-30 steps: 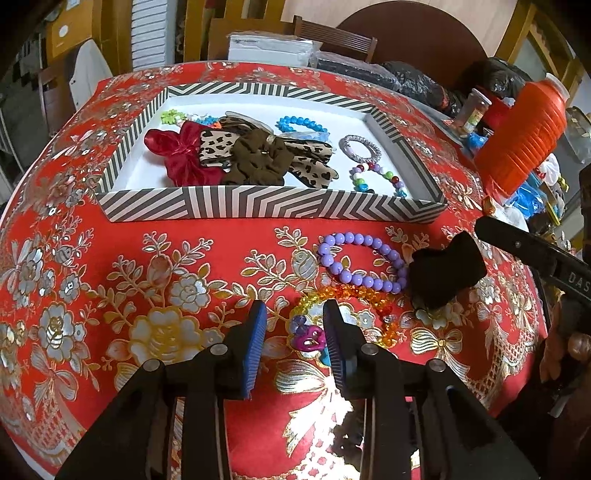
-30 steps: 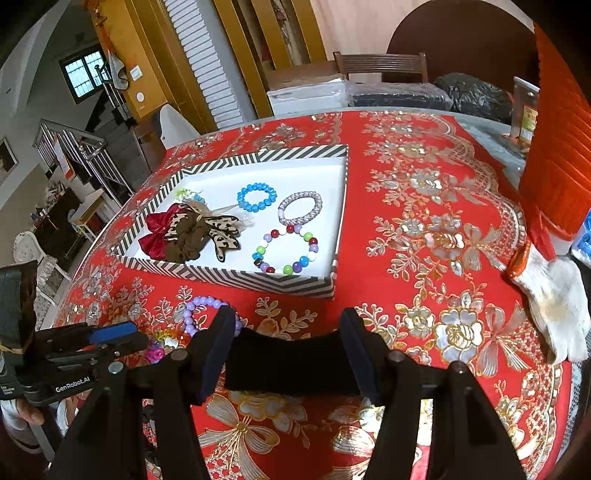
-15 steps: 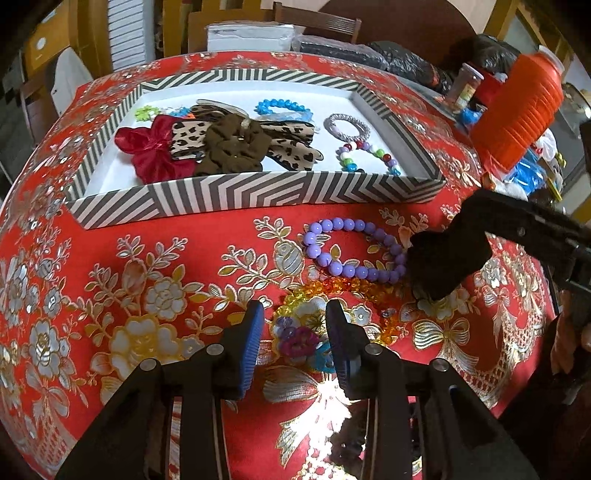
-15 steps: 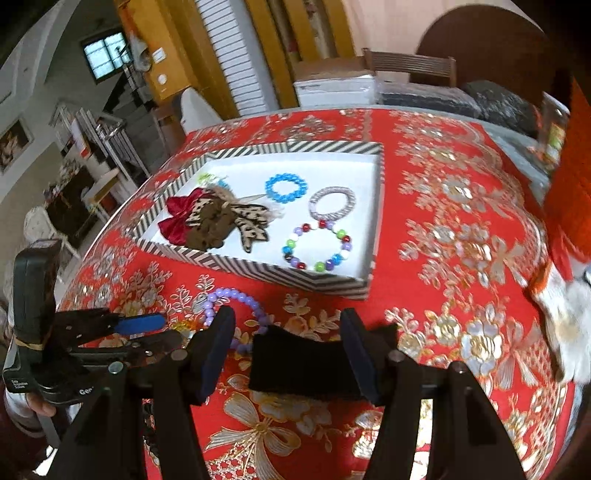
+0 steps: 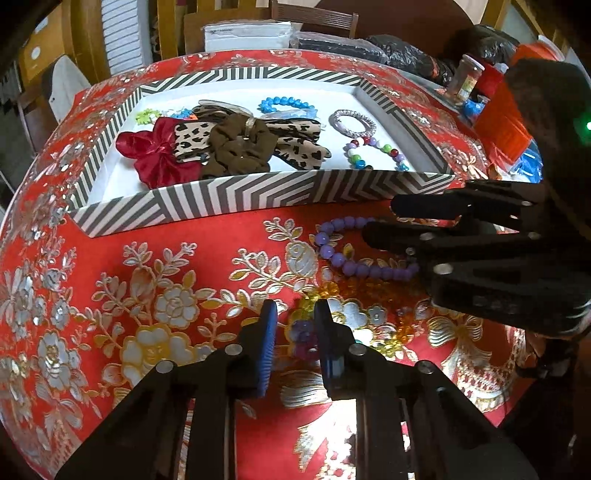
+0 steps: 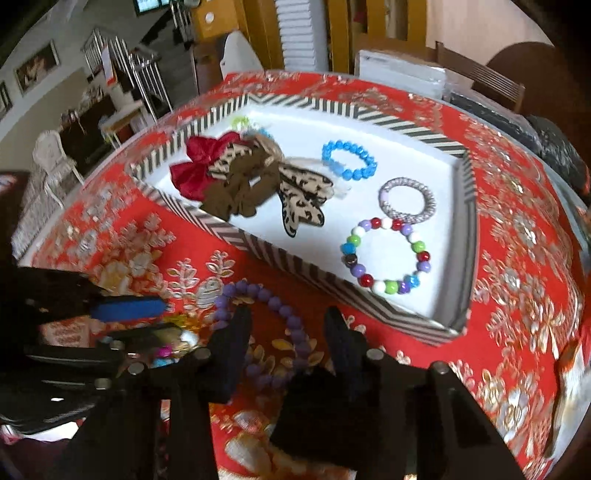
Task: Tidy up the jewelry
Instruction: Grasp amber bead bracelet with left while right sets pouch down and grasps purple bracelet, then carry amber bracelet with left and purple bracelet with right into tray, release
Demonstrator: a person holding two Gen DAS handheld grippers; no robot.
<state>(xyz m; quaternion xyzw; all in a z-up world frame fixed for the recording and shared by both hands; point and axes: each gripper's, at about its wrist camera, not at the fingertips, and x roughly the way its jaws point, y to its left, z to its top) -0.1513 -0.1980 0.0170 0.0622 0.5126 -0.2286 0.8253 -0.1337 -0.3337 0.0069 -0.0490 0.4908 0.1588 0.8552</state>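
A striped tray (image 5: pixel 236 194) (image 6: pixel 460 236) holds hair bows (image 5: pixel 229 146), a blue bracelet (image 6: pixel 349 160), a silver ring bracelet (image 6: pixel 408 199) and a multicolour bead bracelet (image 6: pixel 388 254). On the red cloth in front lie a purple bead bracelet (image 5: pixel 332 251) (image 6: pixel 280 314) and an orange bead bracelet with a purple charm (image 5: pixel 304 330). My left gripper (image 5: pixel 295 328) is open, its fingers either side of the charm. My right gripper (image 6: pixel 288 330) is open over the purple bracelet; a black cloth piece (image 6: pixel 314 398) lies under its base.
An orange bottle (image 5: pixel 502 114), a jar (image 5: pixel 467 75) and black bags (image 5: pixel 402 51) crowd the table's far right. A white glove (image 6: pixel 570 391) lies at the right. Chairs and a white box (image 5: pixel 247 35) stand behind the table.
My right gripper let go of the black cloth piece, opened, and swung left over the purple bracelet. My left gripper edged forward around the charm.
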